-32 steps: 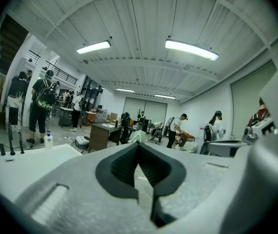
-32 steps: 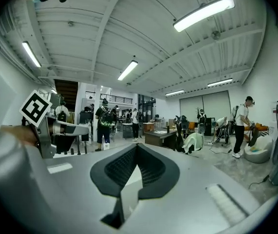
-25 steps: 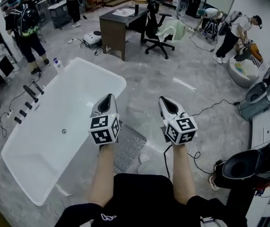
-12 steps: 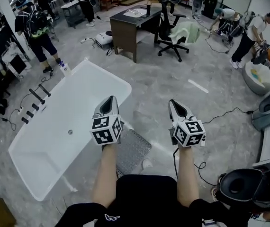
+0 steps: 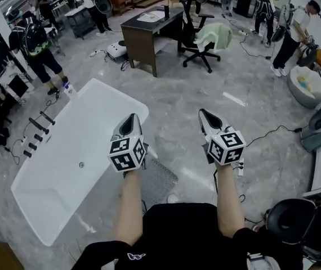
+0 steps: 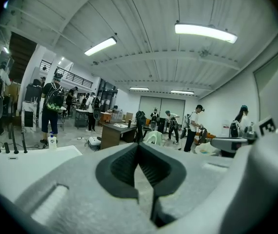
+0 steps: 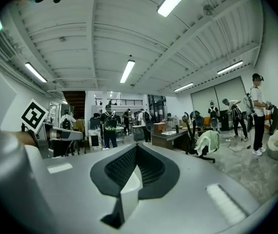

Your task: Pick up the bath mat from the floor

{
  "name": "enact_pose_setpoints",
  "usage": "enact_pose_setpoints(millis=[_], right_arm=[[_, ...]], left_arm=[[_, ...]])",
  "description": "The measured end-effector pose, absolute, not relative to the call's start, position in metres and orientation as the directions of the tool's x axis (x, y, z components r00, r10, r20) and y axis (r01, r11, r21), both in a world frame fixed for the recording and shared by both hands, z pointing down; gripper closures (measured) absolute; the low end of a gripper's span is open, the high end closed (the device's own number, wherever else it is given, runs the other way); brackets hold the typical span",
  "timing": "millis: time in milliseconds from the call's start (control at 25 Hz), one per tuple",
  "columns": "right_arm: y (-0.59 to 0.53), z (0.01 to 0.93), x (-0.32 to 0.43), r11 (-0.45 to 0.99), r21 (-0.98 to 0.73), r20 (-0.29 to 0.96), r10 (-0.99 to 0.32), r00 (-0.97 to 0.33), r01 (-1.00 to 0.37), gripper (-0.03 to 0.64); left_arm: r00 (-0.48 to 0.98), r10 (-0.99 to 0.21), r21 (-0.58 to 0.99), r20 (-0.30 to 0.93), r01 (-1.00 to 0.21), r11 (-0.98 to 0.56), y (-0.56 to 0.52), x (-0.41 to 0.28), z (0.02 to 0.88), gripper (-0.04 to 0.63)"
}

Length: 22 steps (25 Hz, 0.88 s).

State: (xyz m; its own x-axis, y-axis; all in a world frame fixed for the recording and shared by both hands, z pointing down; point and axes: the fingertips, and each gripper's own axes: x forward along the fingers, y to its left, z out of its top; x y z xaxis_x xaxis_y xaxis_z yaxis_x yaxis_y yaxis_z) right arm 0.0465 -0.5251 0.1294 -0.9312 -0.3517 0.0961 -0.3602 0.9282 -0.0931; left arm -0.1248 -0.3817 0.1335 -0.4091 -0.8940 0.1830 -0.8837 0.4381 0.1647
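Status: approach stage; nothing is grasped yet. The left gripper [image 5: 129,118] and the right gripper [image 5: 204,115] are both held out in front of the person, pointing almost level. Each pair of jaws is clenched together with nothing between them.

The grey, translucent, studded bath mat [image 5: 159,179] lies flat on the grey marbled floor [image 5: 205,83], just beside the near corner of the white freestanding bathtub [image 5: 65,167]. It is below and behind both gripper tips, between the person's forearms. The left forearm and the torso hide its near side, so its full outline cannot be read, and it probably extends further toward the person.

Recommended procedure:
1. Tilt both grippers downward and bring them back over the mat.
2. Spread the jaws before reaching the floor.
3. Take the exposed far edge, one gripper toward each corner.
4. Slide the lower jaw under the edge, close, then peel upward gradually, since a mat of this type may cling to the floor.
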Motion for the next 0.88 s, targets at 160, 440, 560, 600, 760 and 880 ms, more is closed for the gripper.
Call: enact_pose_setpoints(millis=[160,440,560,600,760,880], right_arm=[[-0.527,0.129,0.022,0.953,-0.089,0.106,-0.280,-0.954,-0.289,0.611],[-0.506,0.132,-0.040,0.989,-0.081,0.115,-0.113,-0.987,-0.123,0.611],[-0.488,0.142,-0.069,0.995,-0.089,0.125,-0.026,-0.992,-0.037,0.611],[-0.479,0.144,-0.082,0.996,-0.090,0.125,0.010,-0.992,-0.002,0.611],[-0.416,0.148,-0.145,0.980,-0.100,0.126,0.182,-0.975,0.170,0.611],[-0.347,0.155,-0.180,0.943,-0.118,0.140,0.325,-0.935,0.310,0.611]], left_arm=[[-0.447,-0.878,0.181,0.174,-0.862,0.474,-0.388,-0.132,0.127,0.595],[-0.558,-0.813,0.160,0.165,-0.798,0.581,-0.359,-0.162,0.122,0.595],[-0.635,-0.753,0.160,0.172,-0.736,0.658,-0.326,-0.177,0.130,0.595],[-0.664,-0.727,0.162,0.173,-0.709,0.686,-0.312,-0.183,0.132,0.595],[-0.784,-0.593,0.166,0.183,-0.570,0.805,-0.230,-0.217,0.137,0.595],[-0.858,-0.472,0.169,0.204,-0.444,0.880,-0.154,-0.225,0.144,0.595]])
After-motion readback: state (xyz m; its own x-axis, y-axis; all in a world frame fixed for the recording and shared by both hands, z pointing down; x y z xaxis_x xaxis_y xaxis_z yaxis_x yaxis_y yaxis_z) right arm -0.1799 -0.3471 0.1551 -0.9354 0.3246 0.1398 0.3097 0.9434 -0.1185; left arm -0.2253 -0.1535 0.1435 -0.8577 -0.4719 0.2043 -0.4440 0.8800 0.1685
